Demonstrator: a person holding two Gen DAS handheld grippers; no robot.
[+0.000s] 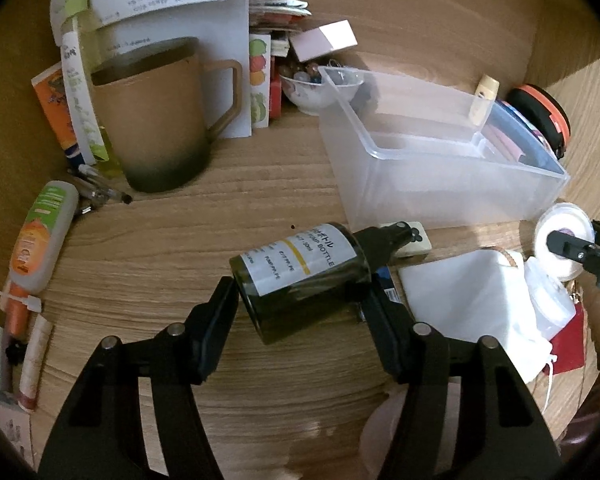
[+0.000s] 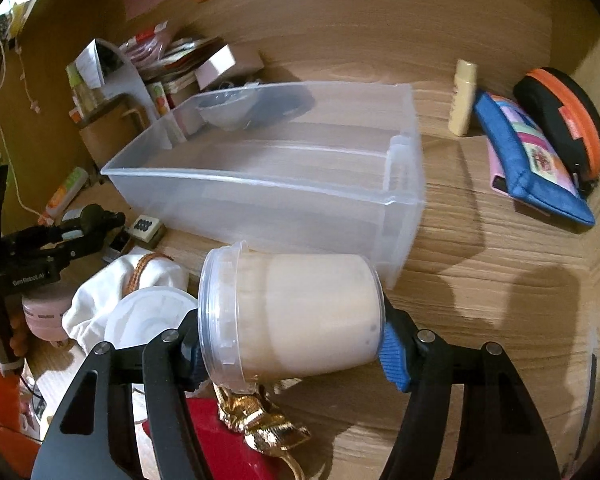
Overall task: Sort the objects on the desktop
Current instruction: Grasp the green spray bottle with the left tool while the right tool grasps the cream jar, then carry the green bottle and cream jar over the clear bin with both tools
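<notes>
My left gripper (image 1: 298, 300) is shut on a dark green pump bottle (image 1: 304, 270) with a white label, held on its side above the wooden desk. My right gripper (image 2: 290, 344) is shut on a clear plastic jar (image 2: 292, 316) of cream-coloured contents, held sideways with its lid to the left. An empty clear plastic bin (image 2: 268, 184) stands just beyond the jar; it also shows in the left wrist view (image 1: 440, 184), right of the bottle. The right gripper with the jar shows at the right edge of the left wrist view (image 1: 572, 252).
A brown mug (image 1: 156, 120), pens, tubes and an orange-label bottle (image 1: 40, 236) crowd the left. A white cloth bag (image 1: 472, 300) lies right of the bottle. A blue pouch (image 2: 528, 160), an orange-black case (image 2: 564, 120) and a cream tube (image 2: 464, 96) lie right of the bin.
</notes>
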